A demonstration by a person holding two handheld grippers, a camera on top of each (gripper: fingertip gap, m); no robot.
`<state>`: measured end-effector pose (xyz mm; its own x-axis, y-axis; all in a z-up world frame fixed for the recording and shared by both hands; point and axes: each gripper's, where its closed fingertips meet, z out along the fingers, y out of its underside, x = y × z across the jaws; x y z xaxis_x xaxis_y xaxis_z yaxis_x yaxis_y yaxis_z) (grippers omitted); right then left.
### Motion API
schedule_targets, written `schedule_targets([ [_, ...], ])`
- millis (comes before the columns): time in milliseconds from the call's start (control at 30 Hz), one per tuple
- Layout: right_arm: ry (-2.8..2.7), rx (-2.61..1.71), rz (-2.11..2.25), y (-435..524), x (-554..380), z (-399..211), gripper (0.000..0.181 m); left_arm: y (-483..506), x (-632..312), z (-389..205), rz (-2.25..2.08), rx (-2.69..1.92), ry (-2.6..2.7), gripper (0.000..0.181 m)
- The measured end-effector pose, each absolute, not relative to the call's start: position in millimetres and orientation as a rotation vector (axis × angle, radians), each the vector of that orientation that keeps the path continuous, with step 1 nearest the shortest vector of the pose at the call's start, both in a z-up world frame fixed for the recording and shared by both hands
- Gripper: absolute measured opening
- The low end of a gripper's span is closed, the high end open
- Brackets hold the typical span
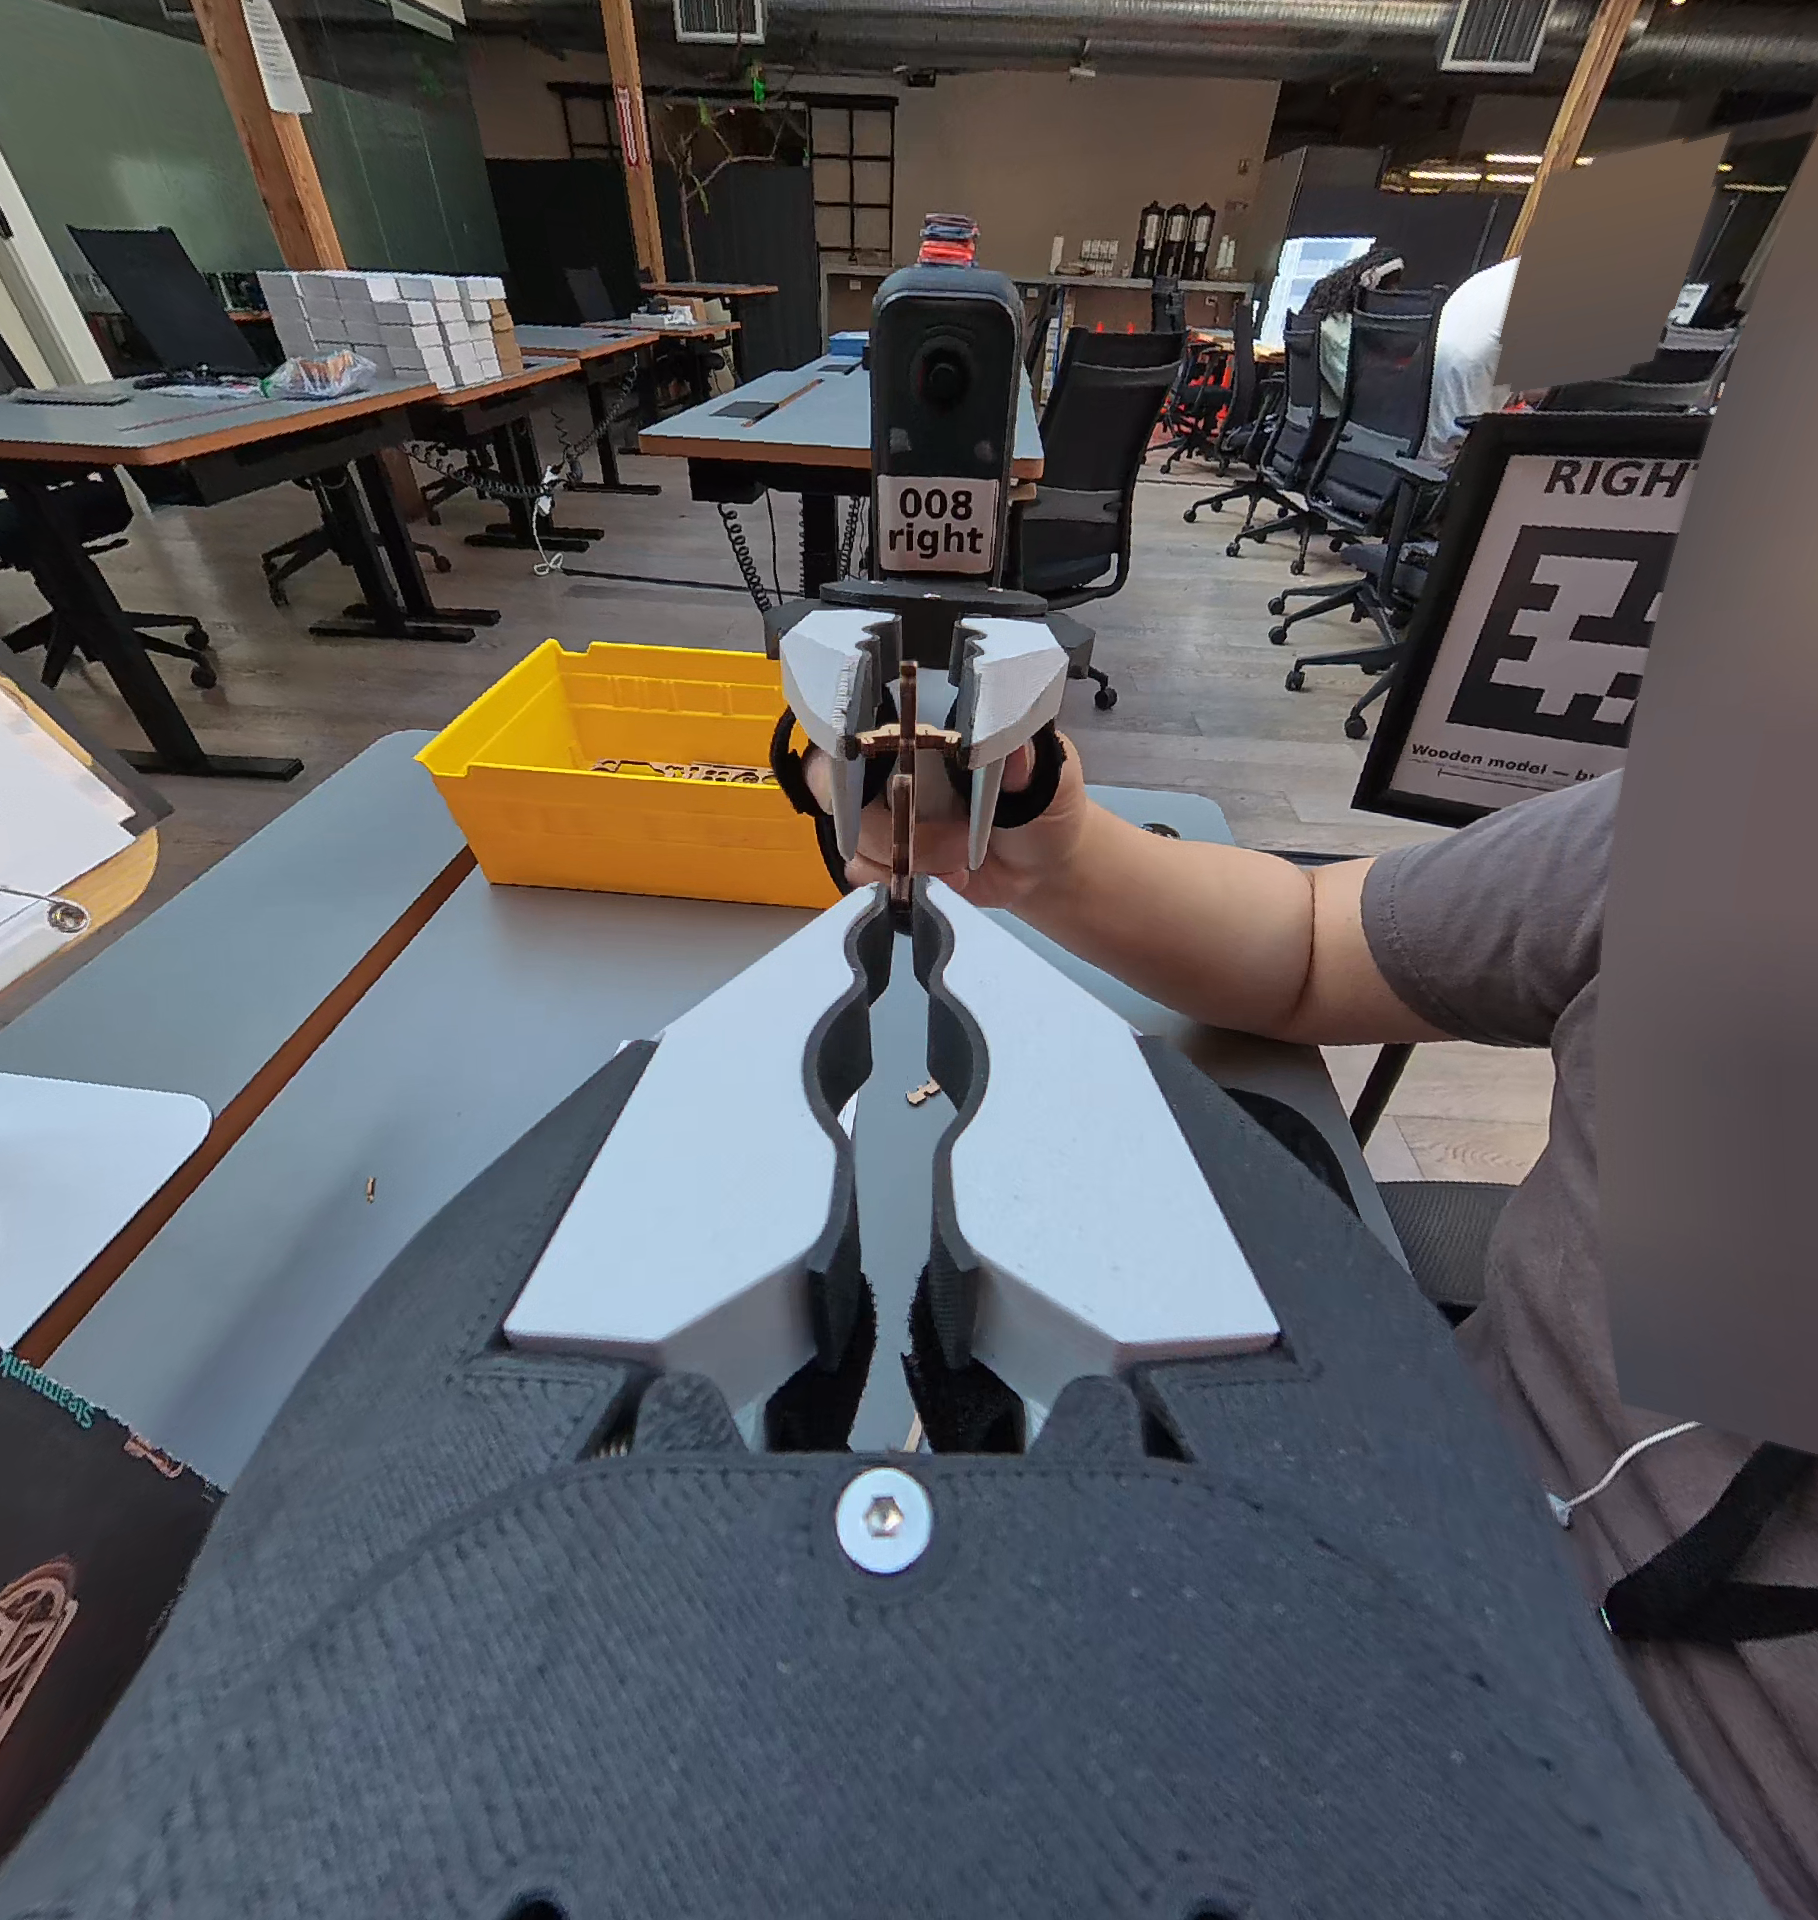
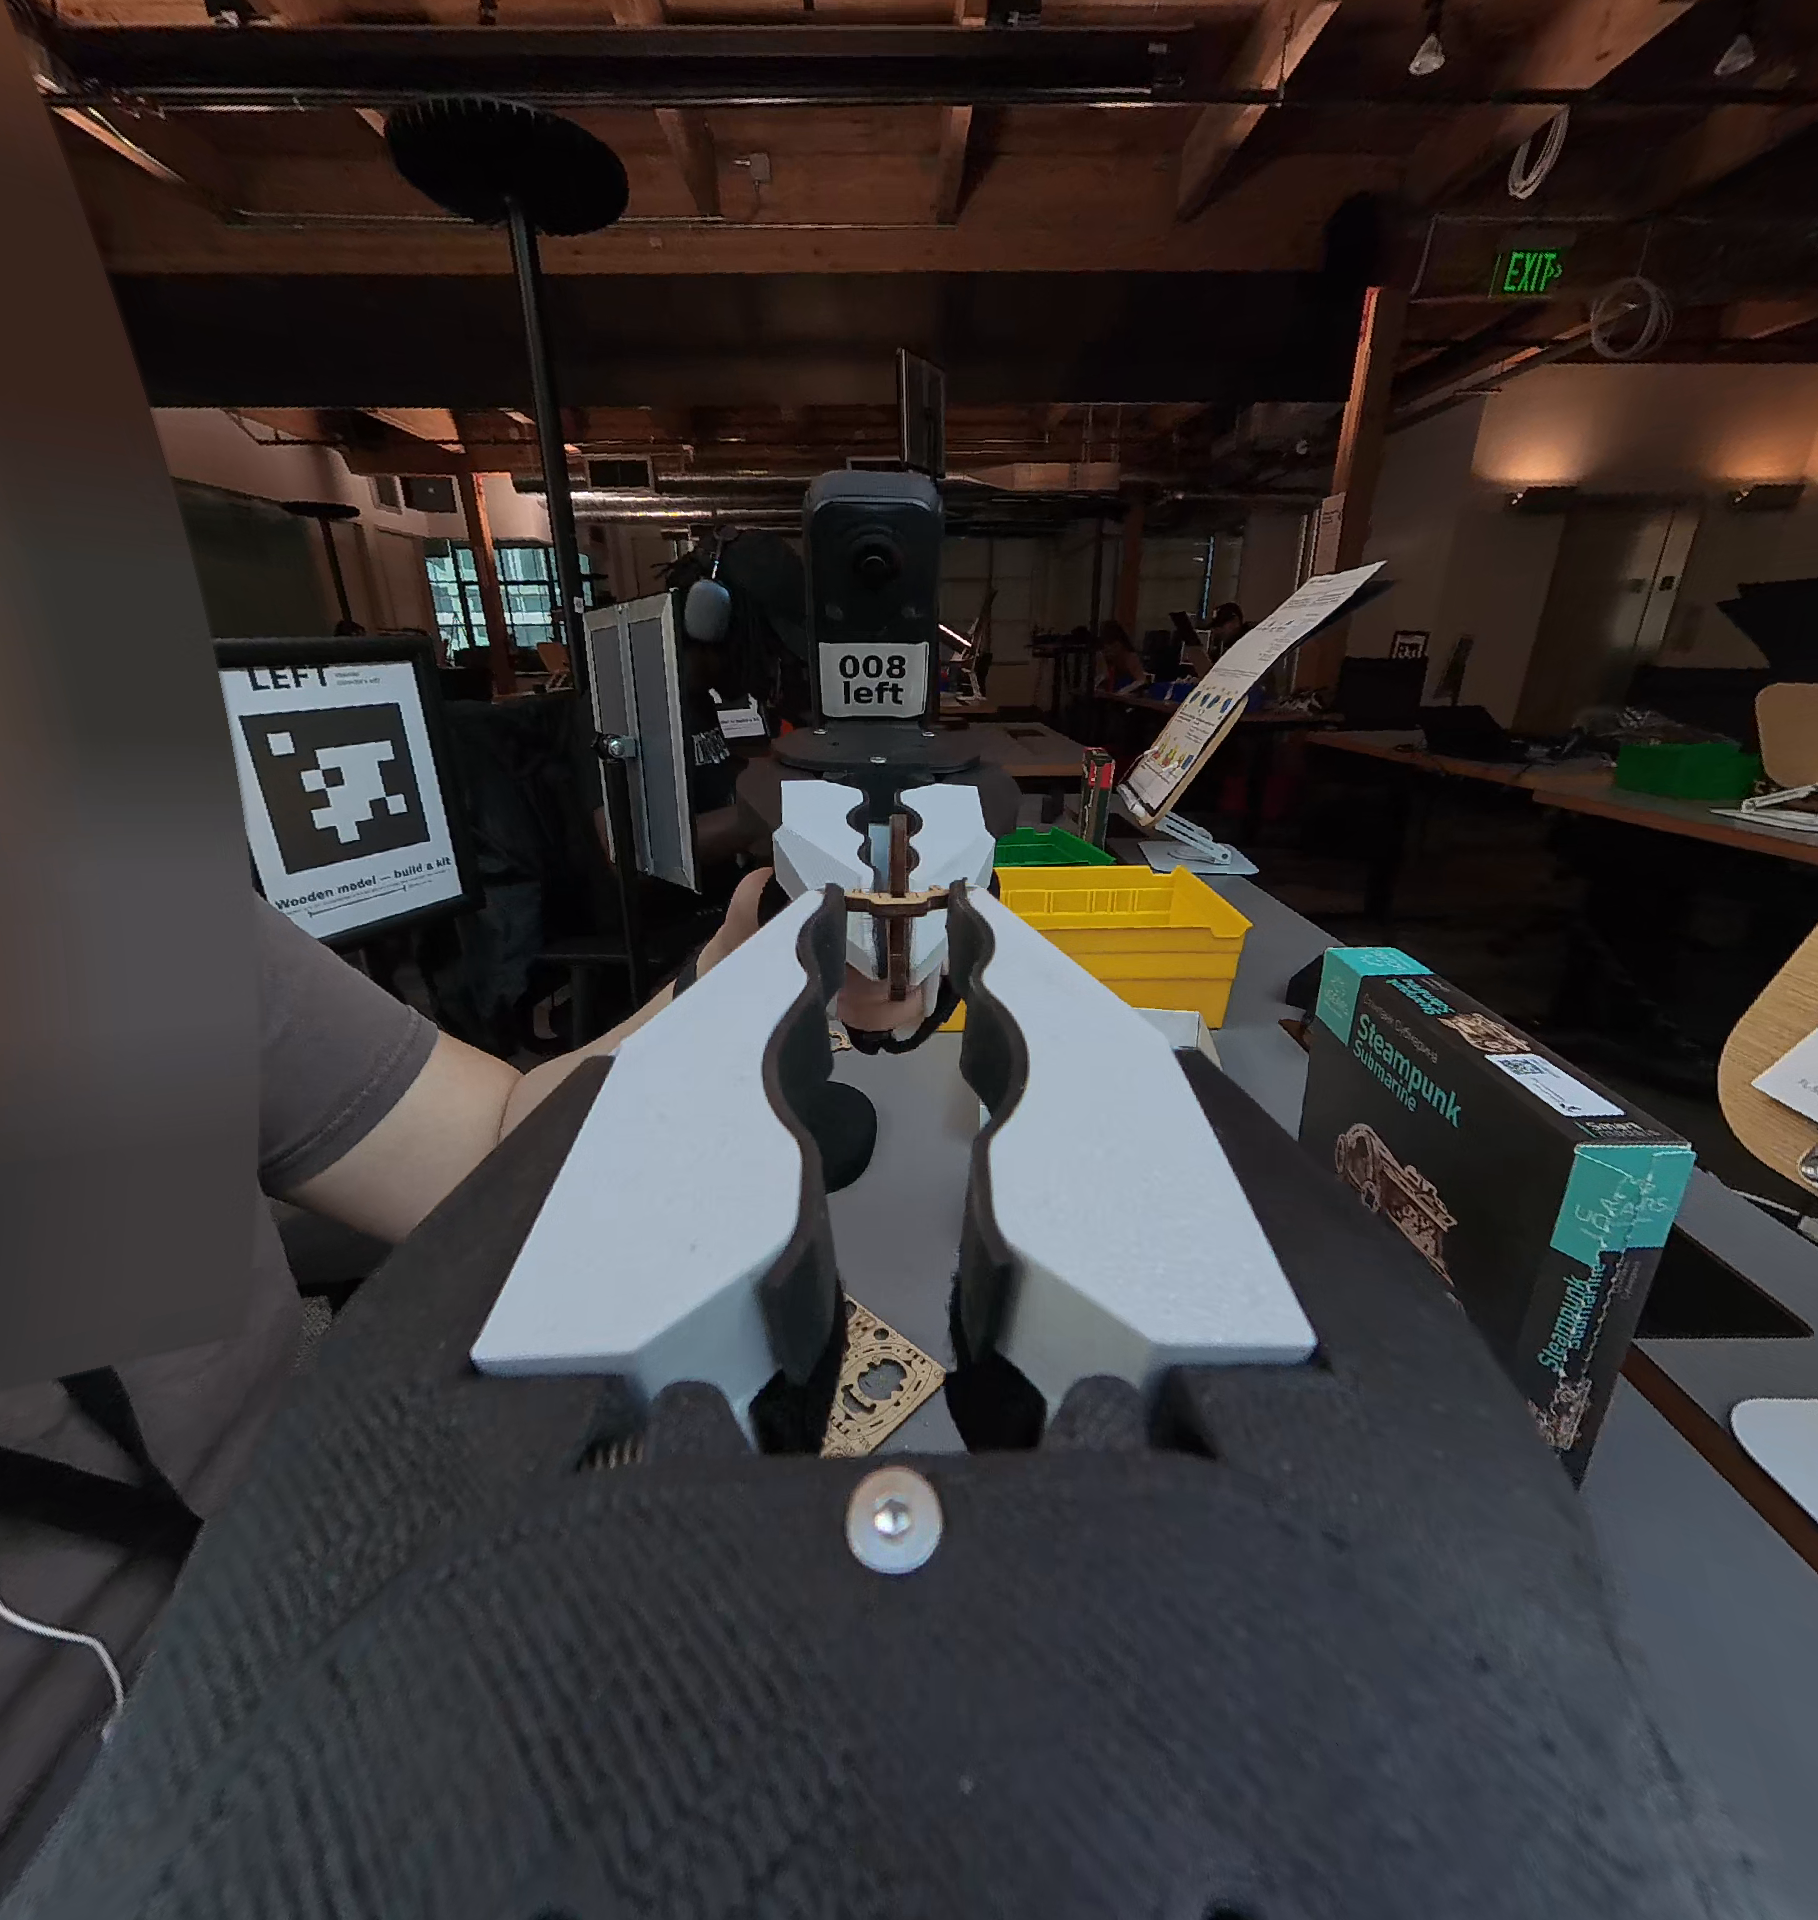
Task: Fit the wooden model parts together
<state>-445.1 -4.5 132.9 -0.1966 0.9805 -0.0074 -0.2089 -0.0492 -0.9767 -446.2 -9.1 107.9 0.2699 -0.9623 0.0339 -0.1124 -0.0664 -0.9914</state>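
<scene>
My left gripper (image 1: 900, 906) is shut on the lower end of a thin wooden part (image 1: 899, 800) that stands upright, edge-on. My right gripper (image 1: 907, 743) faces it from beyond and is shut on a short wooden crosspiece (image 1: 905, 740) that sits across the upright part like a cross. In the right wrist view my right gripper (image 2: 894, 900) pinches the crosspiece (image 2: 920, 902) at its tips, and the left gripper (image 2: 897, 966) holds the upright part (image 2: 898, 847) behind it. Both are held above the grey table (image 1: 365, 1039).
A yellow bin (image 1: 614, 790) holding wooden sheets stands at the table's far side. A cut wooden sheet (image 2: 879, 1382) and a small loose piece (image 1: 920, 1091) lie on the table. The dark kit box (image 2: 1487, 1174) stands at the right, a green bin (image 2: 1050, 847) behind.
</scene>
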Motion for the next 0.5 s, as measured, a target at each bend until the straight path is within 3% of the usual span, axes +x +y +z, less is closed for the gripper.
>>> schedule_targets([
  [500, -1.069, -0.920, 1.525, 1.4, -443.0, 137.9, 0.017, -7.1, -442.9, 115.3, -0.993, -1.396, 1.021, 0.000],
])
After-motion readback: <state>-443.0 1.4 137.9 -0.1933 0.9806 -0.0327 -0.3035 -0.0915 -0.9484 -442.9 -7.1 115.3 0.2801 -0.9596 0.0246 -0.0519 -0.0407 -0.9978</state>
